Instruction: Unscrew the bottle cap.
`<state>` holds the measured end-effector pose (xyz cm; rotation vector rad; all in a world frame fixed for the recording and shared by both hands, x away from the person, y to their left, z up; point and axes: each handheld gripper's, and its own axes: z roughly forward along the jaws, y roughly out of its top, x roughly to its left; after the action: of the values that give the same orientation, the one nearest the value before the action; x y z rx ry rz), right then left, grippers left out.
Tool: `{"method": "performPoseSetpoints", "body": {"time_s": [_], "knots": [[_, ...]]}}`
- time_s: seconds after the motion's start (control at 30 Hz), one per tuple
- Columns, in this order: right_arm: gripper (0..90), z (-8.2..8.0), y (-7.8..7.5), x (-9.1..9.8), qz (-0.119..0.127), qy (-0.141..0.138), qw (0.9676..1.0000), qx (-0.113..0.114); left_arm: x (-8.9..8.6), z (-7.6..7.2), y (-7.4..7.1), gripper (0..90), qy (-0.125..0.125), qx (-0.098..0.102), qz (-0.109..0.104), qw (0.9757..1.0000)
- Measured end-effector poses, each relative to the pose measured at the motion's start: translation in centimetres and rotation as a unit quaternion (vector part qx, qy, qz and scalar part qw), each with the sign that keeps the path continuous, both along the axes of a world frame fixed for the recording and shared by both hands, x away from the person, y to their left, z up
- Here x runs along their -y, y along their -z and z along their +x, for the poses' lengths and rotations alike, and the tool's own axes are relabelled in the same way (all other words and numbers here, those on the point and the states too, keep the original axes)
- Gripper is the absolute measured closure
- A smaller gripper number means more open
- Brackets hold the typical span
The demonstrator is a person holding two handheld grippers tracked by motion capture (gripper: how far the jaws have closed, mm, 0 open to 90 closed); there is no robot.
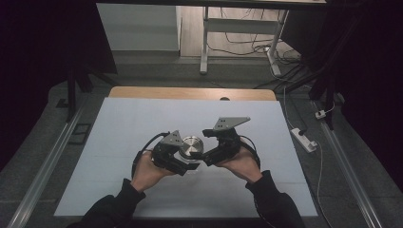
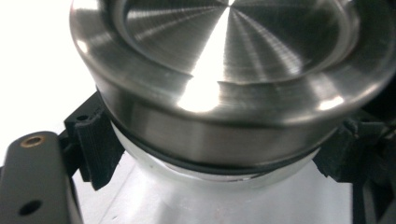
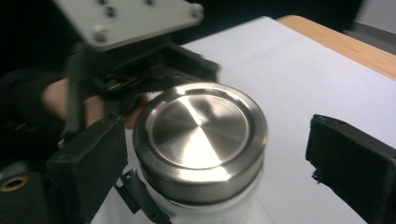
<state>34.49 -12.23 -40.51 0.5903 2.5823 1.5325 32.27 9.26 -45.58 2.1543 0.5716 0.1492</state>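
1. From the high view, a jar [image 1: 192,147] with a round steel lid sat near the middle of a white sheet [image 1: 119,137] covering a wooden table [image 1: 190,93]; the left gripper [image 1: 183,164] and the right gripper [image 1: 205,156] came at it from either side, each held in a hand [image 1: 147,172] in a dark sleeve. The floor, a desk frame [image 1: 205,42] and loose cables [image 1: 247,47] beyond the table showed there.
2. The left gripper view gave what the high one could not — the jar [image 2: 224,116] up close, its pale, cloudy body below the lid, a thin dark ring between the two, and black ribbed pads [image 2: 95,140] pressed against the body on both sides just under the lid. That claw was clenched on the jar.
3. The right gripper view showed the lid [image 3: 201,135] from above and to one side, with the right claw's own jaws standing wide – one close beside the lid, the other well apart from it. That claw was released. Beyond the jar the left gripper [image 3: 140,79] appeared with its grey plate [image 3: 126,21] studded with screws.
4. The lid was brushed metal with fine circular machining marks, a shallow sunken centre and a rounded raised rim.
5. The jar stood upright, long axis vertical, lid facing up
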Motion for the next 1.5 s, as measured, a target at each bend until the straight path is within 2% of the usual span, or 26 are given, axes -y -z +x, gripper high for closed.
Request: {"method": "performPoseSetpoints", "body": {"time_s": [0.07, 0.2, 0.27, 0.3, 0.37, 0.47, 0.53, 0.57, 0.6, 0.63, 0.73, 0.8, 0.83, 0.87, 0.9, 0.93, 1.03, 1.07, 1.13, 1.2, 1.23, 1.3, 1.33, 1.37, 1.4, 1.5], "knots": [[5.8, -0.3, 0.1, -0.5, -0.009, 0.024, 0.9997, 0.005, -0.1, 0.0, 0.0, 15.8, -0.012, 0.002, 0.005, 0.9999], [8.5, -0.9, 0.5, -1.4, -0.019, 0.040, 0.9989, 0.016, 0.0, 0.0, 0.0, 15.8, -0.025, 0.007, 0.012, 0.9996], [12.0, -1.5, 0.7, -2.2, -0.022, 0.053, 0.9979, 0.032, 0.1, 0.0, 0.0, 15.8, -0.028, 0.007, 0.011, 0.9995], [13.5, -1.7, 0.8, -2.4, -0.021, 0.055, 0.9975, 0.039, 0.1, -0.1, -0.1, 15.8, -0.026, 0.012, 0.020, 0.9994], [18.1, -1.9, 0.9, -2.6, -0.024, 0.061, 0.9965, 0.052, 0.2, -0.2, -0.1, 15.7, -0.025, 0.013, 0.021, 0.9994], [18.3, -2.0, 1.0, -2.7, -0.022, 0.060, 0.9963, 0.058, 0.2, -0.2, -0.2, 15.8, -0.024, 0.012, 0.017, 0.9995], [19.8, -1.9, 0.8, -2.4, -0.020, 0.045, 0.9974, 0.053, 0.1, -0.2, -0.2, 15.8, -0.014, 0.013, 0.017, 0.9997], [19.8, -1.9, 0.8, -2.4, -0.020, 0.045, 0.9974, 0.053, 0.1, -0.3, -0.2, 15.8, -0.011, 0.012, 0.011, 0.9998], [19.8, -1.5, 0.6, -2.0, -0.012, 0.020, 0.9987, 0.045, -0.1, -0.2, -0.2, 15.8, 0.005, 0.007, -0.002, 1.0000], [19.8, -1.5, 0.6, -2.0, -0.012, 0.020, 0.9987, 0.045, -0.1, -0.2, -0.2, 15.8, 0.005, 0.007, -0.002, 1.0000], [19.9, -0.5, 0.5, -1.1, 0.002, -0.042, 0.9989, 0.022, -0.1, -0.2, -0.3, 15.8, 0.027, 0.001, -0.006, 0.9996], [19.8, 0.0, 0.6, -0.7, 0.008, -0.077, 0.9968, 0.018, -0.1, -0.2, -0.2, 15.8, 0.044, -0.001, -0.008, 0.9990], [19.8, 0.0, 0.6, -0.7, 0.008, -0.077, 0.9968, 0.018, -0.1, -0.2, -0.2, 15.8, 0.052, -0.005, -0.012, 0.9986], [19.9, 0.3, 0.7, -0.5, 0.014, -0.093, 0.9956, 0.009, 0.0, -0.2, -0.2, 15.8, 0.061, -0.006, -0.013, 0.9980], [19.8, 0.7, 0.9, -0.1, 0.022, -0.125, 0.9919, 0.001, 0.0, -0.2, -0.1, 15.8, 0.077, -0.008, -0.017, 0.9969], [19.8, 0.9, 1.0, 0.0, 0.029, -0.139, 0.9899, -0.002, 0.1, -0.2, 0.0, 15.8, 0.082, -0.008, -0.017, 0.9965], [19.7, 1.2, 1.1, 0.3, 0.032, -0.153, 0.9876, -0.012, 0.3, -0.3, 0.0, 15.8, 0.081, -0.011, -0.015, 0.9966], [18.3, 1.3, 1.1, 0.3, 0.030, -0.139, 0.9896, -0.025, 0.3, -0.2, 0.0, 15.8, 0.067, -0.010, -0.012, 0.9976], [12.6, 1.3, 0.8, 0.2, 0.018, -0.093, 0.9941, -0.052, 0.2, -0.1, 0.0, 15.8, 0.061, -0.011, -0.012, 0.9980], [9.1, 1.1, 0.5, 0.0, 0.014, -0.052, 0.9967, -0.060, -0.1, 0.0, 0.0, 15.8, 0.044, -0.008, -0.011, 0.9989], [9.1, 1.1, 0.5, 0.0, 0.014, -0.052, 0.9967, -0.060, -0.1, 0.0, -0.1, 15.8, 0.031, -0.008, -0.010, 0.9994], [6.6, 0.6, 0.3, -0.3, 0.003, -0.015, 0.9987, -0.048, -0.3, 0.0, -0.1, 15.8, 0.011, -0.005, -0.009, 0.9999], [6.9, 0.0, 0.3, -0.7, -0.002, 0.016, 0.9994, -0.032, -0.3, 0.1, -0.1, 15.8, 0.002, -0.003, -0.006, 1.0000], [6.9, 0.0, 0.3, -0.7, -0.002, 0.016, 0.9994, -0.032, -0.3, 0.0, -0.1, 15.8, -0.007, -0.002, -0.005, 1.0000], [8.9, -0.6, 0.2, -1.2, -0.002, 0.032, 0.9994, -0.013, -0.3, 0.0, -0.2, 15.8, -0.014, -0.001, -0.001, 0.9999], [11.6, -1.1, 0.3, -1.8, -0.004, 0.042, 0.9991, -0.004, -0.1, 0.0, -0.1, 15.8, -0.023, -0.001, 0.004, 0.9997]]}}
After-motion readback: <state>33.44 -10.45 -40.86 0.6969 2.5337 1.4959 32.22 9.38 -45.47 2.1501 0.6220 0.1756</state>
